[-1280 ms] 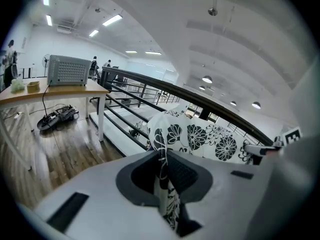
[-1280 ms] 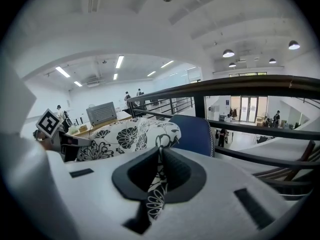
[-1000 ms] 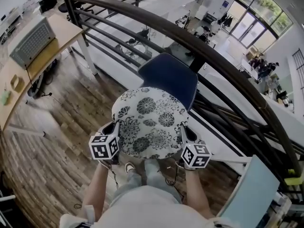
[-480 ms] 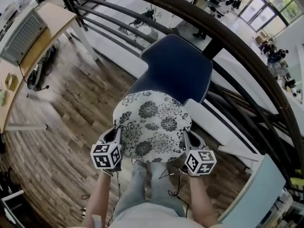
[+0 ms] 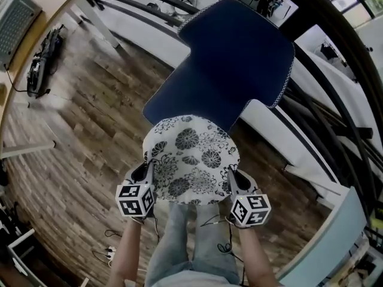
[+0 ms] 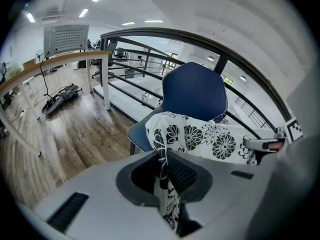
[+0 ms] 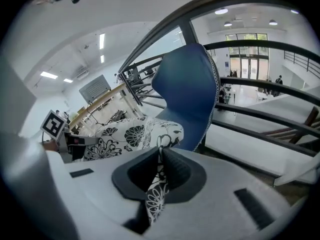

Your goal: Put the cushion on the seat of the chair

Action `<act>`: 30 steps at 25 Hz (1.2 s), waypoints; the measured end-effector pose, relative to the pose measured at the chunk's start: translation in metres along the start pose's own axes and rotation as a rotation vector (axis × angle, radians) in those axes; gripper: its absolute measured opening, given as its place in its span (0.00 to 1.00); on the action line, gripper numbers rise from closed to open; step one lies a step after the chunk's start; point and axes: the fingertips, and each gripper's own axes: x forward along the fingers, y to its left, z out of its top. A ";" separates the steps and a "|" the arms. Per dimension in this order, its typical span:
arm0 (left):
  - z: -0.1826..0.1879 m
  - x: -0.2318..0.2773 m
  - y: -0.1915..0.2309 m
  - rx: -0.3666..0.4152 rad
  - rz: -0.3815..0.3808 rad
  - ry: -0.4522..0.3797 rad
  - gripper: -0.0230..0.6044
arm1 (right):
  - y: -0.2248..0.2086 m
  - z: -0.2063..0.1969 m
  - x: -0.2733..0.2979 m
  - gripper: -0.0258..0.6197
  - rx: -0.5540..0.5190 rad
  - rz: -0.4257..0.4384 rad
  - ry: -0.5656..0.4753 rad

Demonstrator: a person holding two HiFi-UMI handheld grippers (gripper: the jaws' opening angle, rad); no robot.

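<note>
Gripper views alone show jaws clamping the cushion (image 6: pixel 210 139).

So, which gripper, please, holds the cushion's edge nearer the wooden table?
The left gripper; the right gripper clamps the cushion's edge away from the table.

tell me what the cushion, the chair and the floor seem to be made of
Round white cushion with black flower print: soft printed cloth, matte; it folds thin where the left claw pinches it. Dark blue chair: seemingly matte fabric over a shell, with pale stitching along the edge. Brown plank floor: wood or wood-look laminate, showing grain and seams.
</note>
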 end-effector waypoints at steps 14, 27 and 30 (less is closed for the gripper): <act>-0.015 0.012 0.010 0.022 0.001 0.027 0.09 | 0.000 -0.013 0.006 0.07 -0.014 0.000 0.012; 0.036 0.067 0.019 0.102 0.004 -0.003 0.09 | -0.024 0.033 0.054 0.07 -0.081 -0.028 -0.023; 0.056 0.079 0.022 0.110 -0.005 -0.021 0.09 | -0.028 0.043 0.064 0.07 -0.073 -0.029 -0.033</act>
